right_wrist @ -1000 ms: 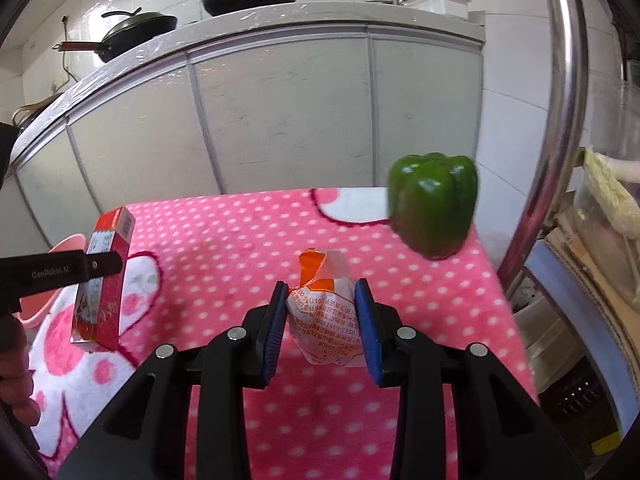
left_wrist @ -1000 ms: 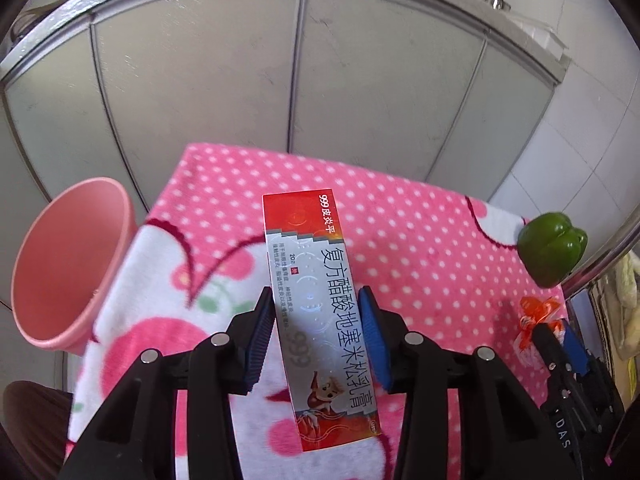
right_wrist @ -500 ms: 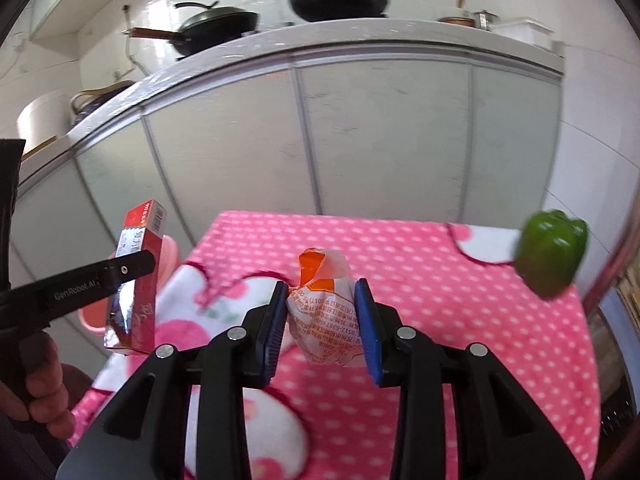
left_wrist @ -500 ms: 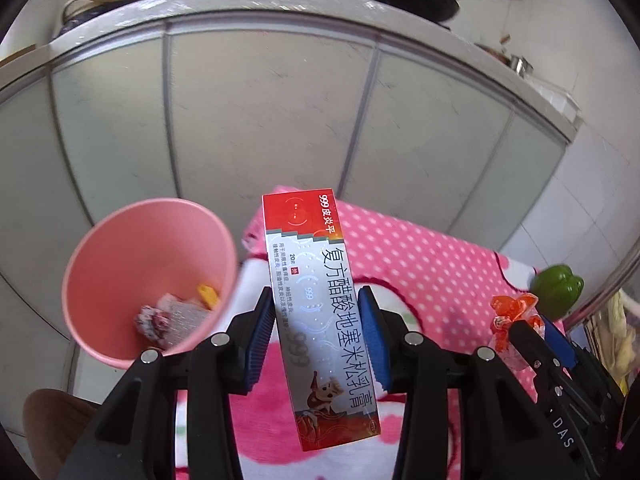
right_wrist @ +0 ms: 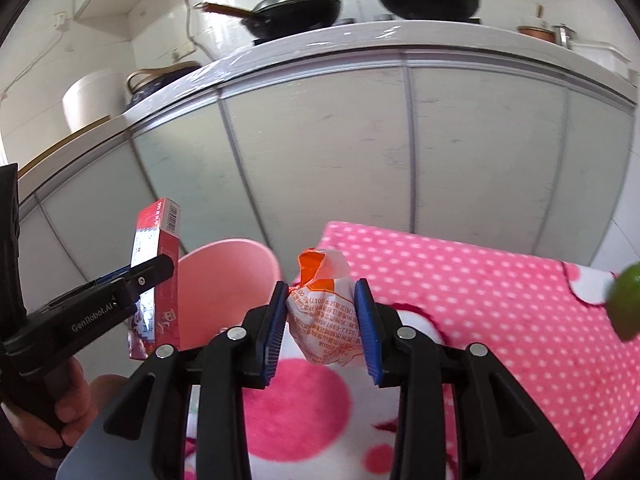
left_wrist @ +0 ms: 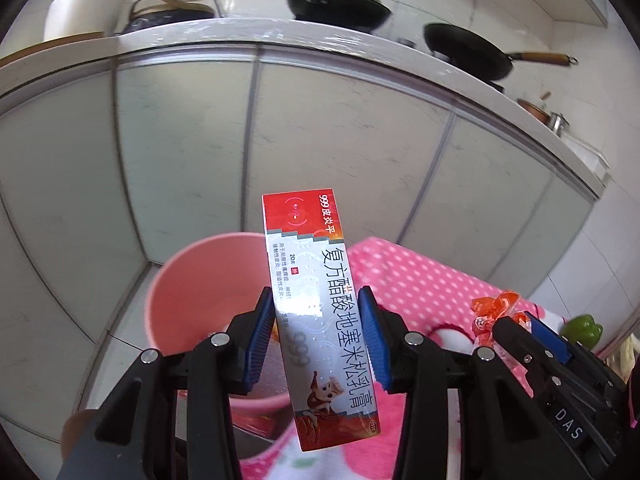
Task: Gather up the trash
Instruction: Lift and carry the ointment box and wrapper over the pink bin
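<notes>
Since the earlier frames both claws have swung from over the desk toward the pink bin.

Left wrist view: the left claw (left_wrist: 316, 340) clamps the ointment box (left_wrist: 320, 320) upright; the pink bin (left_wrist: 200, 280) opens just beyond, unobstructed.

Right wrist view: the right claw (right_wrist: 322, 320) pinches the crumpled wrapper (right_wrist: 324, 320); the bin's rim lies ahead-left, the desk (right_wrist: 480, 280) edge below.

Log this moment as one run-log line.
left gripper: shut on red box | right gripper: shut on orange wrapper | pink bin: beyond both
</notes>
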A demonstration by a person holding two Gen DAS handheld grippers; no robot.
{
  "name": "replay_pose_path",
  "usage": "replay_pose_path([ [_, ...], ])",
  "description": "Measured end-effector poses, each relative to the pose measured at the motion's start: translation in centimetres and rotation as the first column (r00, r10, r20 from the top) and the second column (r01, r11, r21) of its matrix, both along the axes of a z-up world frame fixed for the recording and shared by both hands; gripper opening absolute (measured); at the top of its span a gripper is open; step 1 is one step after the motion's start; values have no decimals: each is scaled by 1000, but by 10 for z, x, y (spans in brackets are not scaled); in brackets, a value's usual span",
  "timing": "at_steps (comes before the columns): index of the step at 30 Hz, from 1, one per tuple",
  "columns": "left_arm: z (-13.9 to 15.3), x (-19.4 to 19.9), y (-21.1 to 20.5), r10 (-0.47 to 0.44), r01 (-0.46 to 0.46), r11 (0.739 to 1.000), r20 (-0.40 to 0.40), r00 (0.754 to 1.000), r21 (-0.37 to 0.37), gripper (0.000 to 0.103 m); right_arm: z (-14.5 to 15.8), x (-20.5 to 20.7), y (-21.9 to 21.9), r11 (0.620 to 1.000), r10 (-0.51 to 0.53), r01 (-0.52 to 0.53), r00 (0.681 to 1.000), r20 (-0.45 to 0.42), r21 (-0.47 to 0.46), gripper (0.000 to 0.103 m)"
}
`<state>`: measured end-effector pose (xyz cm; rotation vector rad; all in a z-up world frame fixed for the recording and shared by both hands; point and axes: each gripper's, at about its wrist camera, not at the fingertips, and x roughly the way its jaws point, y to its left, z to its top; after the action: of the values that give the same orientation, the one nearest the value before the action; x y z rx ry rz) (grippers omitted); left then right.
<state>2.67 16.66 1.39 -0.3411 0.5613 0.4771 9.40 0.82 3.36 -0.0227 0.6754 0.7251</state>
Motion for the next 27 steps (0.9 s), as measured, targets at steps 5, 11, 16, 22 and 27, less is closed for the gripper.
replay_pose_path([
  [5,-4,-9,31,44,-44,999,17,999,-5,42,1,-1,33,999,48,-48,999,-8,-6,35],
  [11,-18,-13,67,89,-88,996,26,996,-29,42,-4,0,71,995,100,-100,995,-16,-19,35],
  [16,-32,-12,93,103,-101,993,33,994,-59,42,-16,1,100,989,138,-139,990,-32,-47,35],
  [22,-50,-8,113,107,-105,992,18,994,-70,42,-34,4,126,982,165,-170,984,-68,-82,35],
  [27,-67,1,119,99,-100,991,-13,995,-90,42,-53,10,143,976,174,-185,979,-108,-111,35],
])
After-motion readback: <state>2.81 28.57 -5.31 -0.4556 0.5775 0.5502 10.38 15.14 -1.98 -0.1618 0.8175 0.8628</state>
